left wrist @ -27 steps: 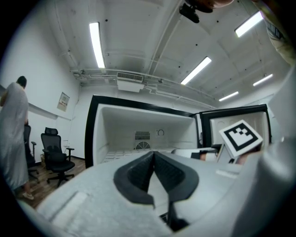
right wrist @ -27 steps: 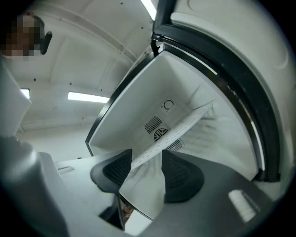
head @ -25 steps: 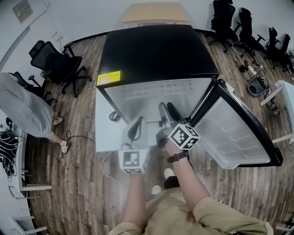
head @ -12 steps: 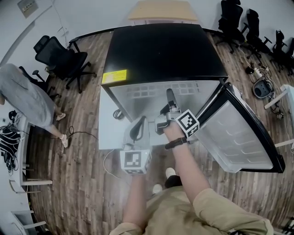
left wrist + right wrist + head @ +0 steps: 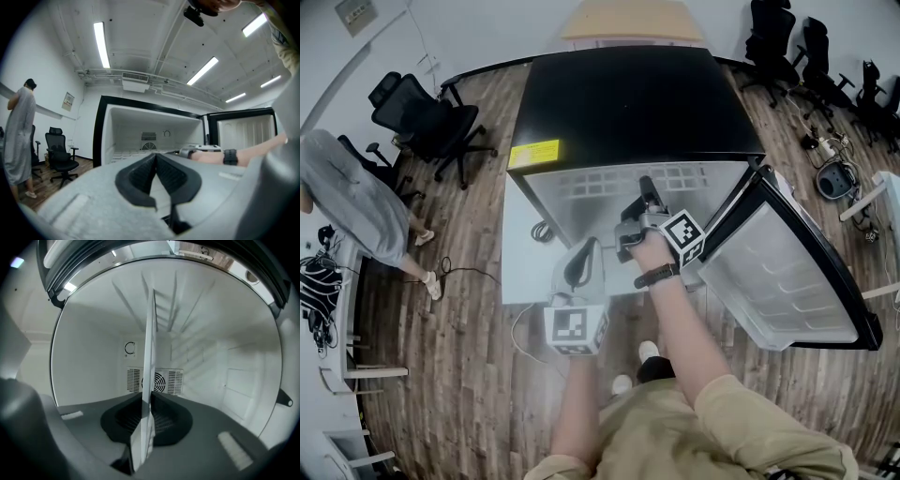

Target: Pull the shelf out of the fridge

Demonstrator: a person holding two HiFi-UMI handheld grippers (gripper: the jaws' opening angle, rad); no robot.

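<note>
The black-topped fridge (image 5: 628, 103) stands open, its door (image 5: 778, 272) swung out to the right. My right gripper (image 5: 645, 192) reaches into the white compartment. In the right gripper view the clear shelf (image 5: 150, 357) shows edge-on and runs straight between the jaws of that gripper (image 5: 147, 420). They are closing, and their dark pads (image 5: 165, 420) press on the shelf's front edge from both sides. My left gripper (image 5: 584, 246) hangs in front of the fridge, to the left of the right hand. Its jaws (image 5: 156, 157) are shut with nothing between them.
A fan grille (image 5: 161, 380) sits on the fridge's back wall. A person in grey (image 5: 347, 202) stands at the left by a black office chair (image 5: 422, 117). More chairs (image 5: 787, 47) and cables lie at the right on the wood floor.
My right gripper has moved further into the fridge and its jaws have gone from spread apart to closed on the shelf's edge. The left gripper has barely moved.
</note>
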